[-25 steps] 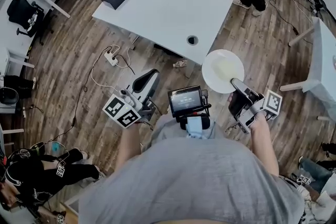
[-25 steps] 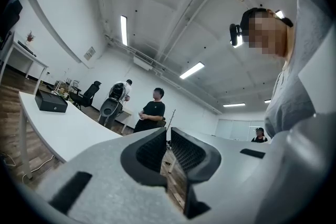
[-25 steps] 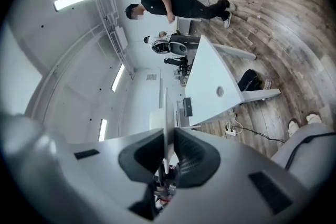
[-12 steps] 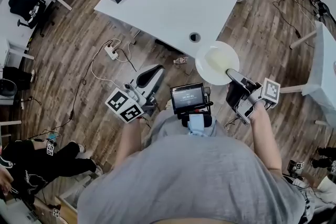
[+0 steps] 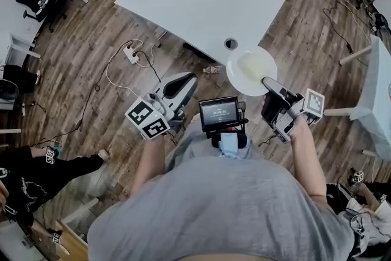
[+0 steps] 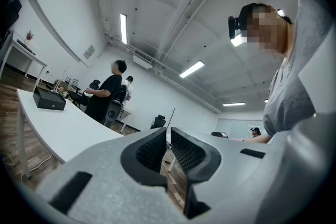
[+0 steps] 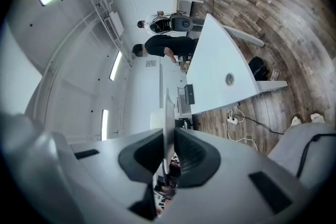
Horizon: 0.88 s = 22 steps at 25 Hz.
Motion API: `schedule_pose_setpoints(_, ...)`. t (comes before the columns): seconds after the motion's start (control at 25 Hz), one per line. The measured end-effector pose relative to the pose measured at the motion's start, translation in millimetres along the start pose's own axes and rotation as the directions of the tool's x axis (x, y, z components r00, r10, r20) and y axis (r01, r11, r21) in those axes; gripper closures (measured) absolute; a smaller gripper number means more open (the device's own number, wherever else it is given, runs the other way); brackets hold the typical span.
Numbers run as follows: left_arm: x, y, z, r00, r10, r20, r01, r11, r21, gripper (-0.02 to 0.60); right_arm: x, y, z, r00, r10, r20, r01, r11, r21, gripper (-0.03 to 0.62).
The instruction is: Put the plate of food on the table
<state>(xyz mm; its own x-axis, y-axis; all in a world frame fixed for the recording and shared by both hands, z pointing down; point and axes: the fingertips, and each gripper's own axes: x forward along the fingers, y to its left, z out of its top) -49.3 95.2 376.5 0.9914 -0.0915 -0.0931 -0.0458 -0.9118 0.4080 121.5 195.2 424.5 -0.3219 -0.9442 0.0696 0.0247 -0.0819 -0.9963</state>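
Half done at most: carrying plate of food [image 5: 250,70] in air by near edge of table [image 5: 201,3], not yet set down. Pinching its rim edge-on in right gripper [image 5: 267,85], jaws narrowed onto it. Holding nothing in left gripper [image 5: 185,79], jaws pressed nearly together. Left to do: reach over, lower, release.

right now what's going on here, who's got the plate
A person holds a gripper in each hand. The right gripper has its fingers shut on the rim of a white plate of pale food, holding it at the near edge of the white table, beside the cable hole; it is not clearly set down yet. The left gripper, fingers nearly together and empty, hangs over the floor.
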Motion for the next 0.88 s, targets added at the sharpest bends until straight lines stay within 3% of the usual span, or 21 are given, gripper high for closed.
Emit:
schedule_pose_setpoints(0.52,-0.5,13.1,-24.5,1.0,0.014,0.005,-0.014,1.0,0.028,0.549,16.9,-26.9,17.1,1.0,0.02,-0.016,-0.02,1.0,-0.017,0.542)
schedule_pose_setpoints(0.64,4.5,34.5,-23.2,1.0,0.005,-0.002,-0.005,0.999,0.035,0.549,34.9,-29.9,26.2,1.0,0.03,-0.005,-0.03,0.999,-0.016,0.542)
schedule_pose_setpoints(0.88,21.9,105.8,24.9,1.0,-0.019,-0.021,0.019,0.999,0.03,0.551,108.5,-8.5,50.4,1.0,0.023,0.006,-0.023,1.0,-0.009,0.542)
